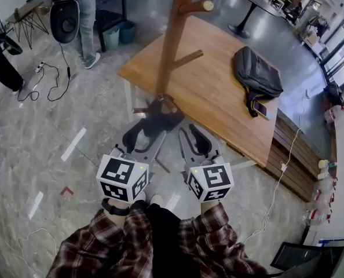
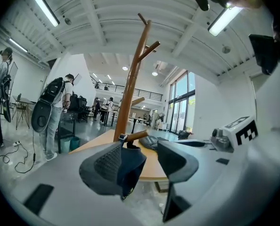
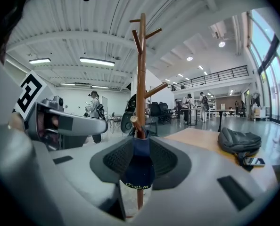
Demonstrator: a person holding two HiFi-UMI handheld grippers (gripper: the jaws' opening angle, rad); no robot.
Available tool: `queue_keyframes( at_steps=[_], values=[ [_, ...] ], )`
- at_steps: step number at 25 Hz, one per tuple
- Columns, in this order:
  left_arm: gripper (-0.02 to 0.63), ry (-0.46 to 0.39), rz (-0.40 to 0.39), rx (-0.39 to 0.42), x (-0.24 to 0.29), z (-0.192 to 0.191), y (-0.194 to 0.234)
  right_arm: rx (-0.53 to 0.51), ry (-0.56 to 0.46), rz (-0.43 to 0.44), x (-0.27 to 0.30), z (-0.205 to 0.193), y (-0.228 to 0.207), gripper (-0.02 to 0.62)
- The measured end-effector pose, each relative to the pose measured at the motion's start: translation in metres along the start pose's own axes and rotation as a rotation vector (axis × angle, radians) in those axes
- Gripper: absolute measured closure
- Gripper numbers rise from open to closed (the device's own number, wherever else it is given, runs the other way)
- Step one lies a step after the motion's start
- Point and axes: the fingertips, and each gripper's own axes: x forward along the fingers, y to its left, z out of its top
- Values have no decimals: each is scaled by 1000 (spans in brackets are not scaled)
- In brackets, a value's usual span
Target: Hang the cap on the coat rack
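Cap (image 1: 157, 119) of dark navy cloth sits low on the coat rack (image 1: 173, 39), at the foot of the wooden pole, where its back strap is hooked over a short peg (image 2: 137, 135). The right gripper (image 3: 139, 157) has its jaws closed narrowly on the cap's cloth: the fabric fills the slit between the two pads and a line of pale print shows on its lower edge. The left gripper (image 2: 147, 159) stands wide open, and the cap lies against the inner face of one jaw while the other jaw is clear of it. From above, both grippers reach forward side by side, each with its marker cube nearest the person's plaid sleeves (image 1: 102, 248). The rack rises just beside the near corner of a wooden table (image 1: 218, 97). On that table lies a grey backpack (image 1: 256, 71), closed so that its contents cannot be seen, with a phone (image 1: 259, 108) touching its near end. Well apart, on the grey floor beyond the table, stand two teal bins (image 1: 111, 37) — what is in them is not visible — next to a standing person (image 1: 86, 16).
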Motion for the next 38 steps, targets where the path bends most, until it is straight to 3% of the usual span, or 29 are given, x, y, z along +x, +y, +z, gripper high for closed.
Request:
queue_keyframes(
  at_steps=[3,6,10,13,18,38],
  values=[
    [364,-27,-24,14,-2,10,-13,-7,-19,-10,-9,11,-2,486],
    [372,-33,-14,50,-3,15,-21,5,-61,-32,-21,21,-6,548],
    [533,-35,18,80,-7,19,-24,31,-99,-35,-29,29,-7,584],
    [595,-33,20,91,-8,22,-28,40,-115,-30,-33,34,-7,584],
    [595,-45,29,133,-7,36,-39,26,-118,-27,-38,38,-12,584],
    [595,-26,18,141,1,40,-45,-1,-109,-3,-32,43,-15,584]
  ],
)
